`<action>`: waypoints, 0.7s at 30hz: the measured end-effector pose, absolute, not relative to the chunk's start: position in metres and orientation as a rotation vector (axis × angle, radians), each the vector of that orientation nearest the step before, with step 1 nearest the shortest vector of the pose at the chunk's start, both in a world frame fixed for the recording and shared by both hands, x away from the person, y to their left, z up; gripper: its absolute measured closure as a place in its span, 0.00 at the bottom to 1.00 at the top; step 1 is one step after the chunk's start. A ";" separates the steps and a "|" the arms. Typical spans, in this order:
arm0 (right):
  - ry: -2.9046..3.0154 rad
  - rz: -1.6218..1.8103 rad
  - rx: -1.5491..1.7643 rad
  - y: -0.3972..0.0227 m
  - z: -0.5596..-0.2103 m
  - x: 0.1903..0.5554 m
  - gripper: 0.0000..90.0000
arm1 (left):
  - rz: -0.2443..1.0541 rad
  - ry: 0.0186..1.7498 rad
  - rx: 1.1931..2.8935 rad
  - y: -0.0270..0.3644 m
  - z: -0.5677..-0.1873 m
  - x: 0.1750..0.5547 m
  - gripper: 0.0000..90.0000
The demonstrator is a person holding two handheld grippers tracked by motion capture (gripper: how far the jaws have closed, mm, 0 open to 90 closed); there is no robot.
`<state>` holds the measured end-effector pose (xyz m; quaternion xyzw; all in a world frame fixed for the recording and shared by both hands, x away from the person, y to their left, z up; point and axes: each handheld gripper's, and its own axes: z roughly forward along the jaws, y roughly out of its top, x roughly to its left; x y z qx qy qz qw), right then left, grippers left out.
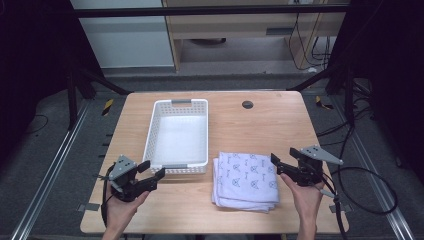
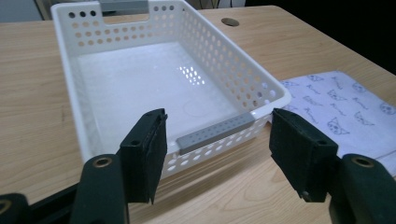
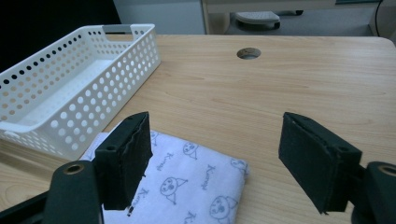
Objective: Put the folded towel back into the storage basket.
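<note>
Your forearms are cut off at the bottom edge of the high view. Your left gripper (image 1: 153,170) hangs with jaws apart and nothing between them, just off the near left corner of the white basket (image 1: 152,134). Your right gripper (image 1: 283,160) is likewise released, at the right edge of the folded towel (image 1: 246,180). The left gripper view resolves the basket's (image 2: 70,79) grey handle strip (image 2: 215,132); the right gripper view resolves cat-face prints on the towel (image 3: 187,191). Towel lies right of the basket on a wooden table (image 1: 265,125) with a cable hole (image 1: 247,104); dark frame and grey floor around.
</note>
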<state>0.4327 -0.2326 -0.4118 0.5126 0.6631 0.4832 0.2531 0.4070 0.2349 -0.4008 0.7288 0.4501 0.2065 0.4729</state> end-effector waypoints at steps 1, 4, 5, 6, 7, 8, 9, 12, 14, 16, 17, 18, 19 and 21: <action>1.809 1.312 1.393 -0.232 -0.411 0.433 0.29 | 0.500 1.095 1.788 0.231 -0.400 0.408 0.40; 1.822 1.318 1.384 -0.230 -0.411 0.433 0.29 | 0.491 1.078 1.803 0.219 -0.400 0.409 0.40; 1.827 1.313 1.384 -0.229 -0.411 0.434 0.29 | 0.488 1.072 1.810 0.216 -0.400 0.409 0.41; 1.830 1.312 1.380 -0.229 -0.411 0.434 0.30 | 0.486 1.069 1.815 0.213 -0.400 0.409 0.41; 1.833 1.315 1.378 -0.229 -0.412 0.434 0.30 | 0.482 1.063 1.820 0.209 -0.400 0.409 0.41; 1.836 1.317 1.380 -0.228 -0.412 0.435 0.30 | 0.477 1.058 1.827 0.206 -0.401 0.410 0.41; 1.838 1.315 1.380 -0.228 -0.413 0.436 0.31 | 0.473 1.054 1.833 0.201 -0.402 0.410 0.41; 1.851 1.315 1.377 -0.226 -0.414 0.439 0.31 | 0.463 1.045 1.855 0.191 -0.405 0.410 0.42; 1.864 1.313 1.374 -0.226 -0.416 0.441 0.32 | 0.451 1.038 1.869 0.184 -0.407 0.409 0.44; 1.869 1.311 1.375 -0.225 -0.417 0.444 0.32 | 0.444 1.026 1.892 0.177 -0.411 0.408 0.44; 1.872 1.306 1.380 -0.225 -0.417 0.445 0.32 | 0.441 1.021 1.901 0.174 -0.412 0.408 0.44; 1.872 1.302 1.381 -0.225 -0.418 0.446 0.32 | 0.436 1.018 1.910 0.171 -0.413 0.408 0.44; 1.876 1.300 1.385 -0.225 -0.418 0.447 0.33 | 0.431 1.015 1.915 0.168 -0.415 0.407 0.44; 1.886 1.291 1.389 -0.224 -0.419 0.449 0.33 | 0.418 1.016 1.926 0.162 -0.419 0.407 0.44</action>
